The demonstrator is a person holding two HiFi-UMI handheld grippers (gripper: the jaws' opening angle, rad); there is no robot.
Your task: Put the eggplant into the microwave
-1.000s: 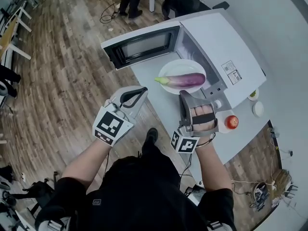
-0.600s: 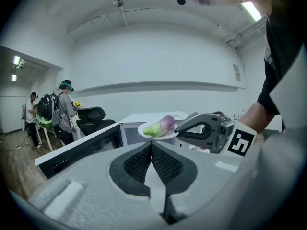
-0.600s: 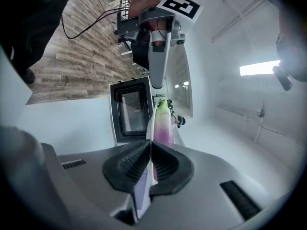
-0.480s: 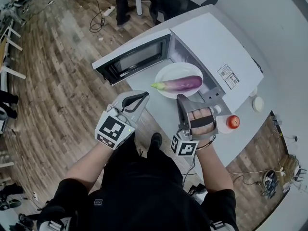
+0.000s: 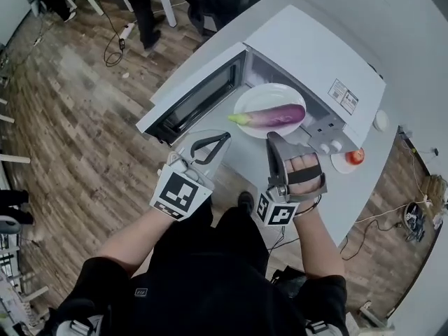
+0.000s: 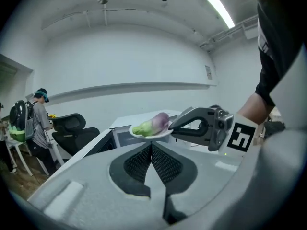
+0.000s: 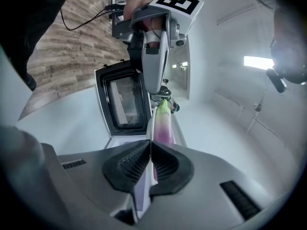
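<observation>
Far left: wooden floor [image 5: 70, 103], with a person's legs near the top edge.

Next, left tool [image 5: 210, 145], pressed together with nothing between its pads in the left gripper view [image 6: 151, 145]; held in the air at the counter's left edge, just below the open microwave door [image 5: 199, 96] and apart from it. Aimed towards the plate.

Door swung wide to the left, dark window facing up in the head view.

In the middle, white plate [image 5: 269, 94] at the mouth of the microwave [image 5: 315, 47], in front of the open cavity. Cannot tell whether resting on the counter [image 5: 364, 187] or raised off it.

On the plate, eggplant [image 5: 274, 115], lying flat and crosswise, green stem end to the left towards the door, purple body to the right. Not yet fully inside the cavity.

Just below the plate, right tool [image 5: 274, 140], pinching the near rim of the plate; thin white edge clamped between the ribbed pads in the right gripper view [image 7: 149, 152], eggplant [image 7: 164, 126] just beyond.

Further right, control knobs on the microwave front, then a red fruit [image 5: 355, 156] on a small white saucer [image 5: 341, 164] on the counter.
</observation>
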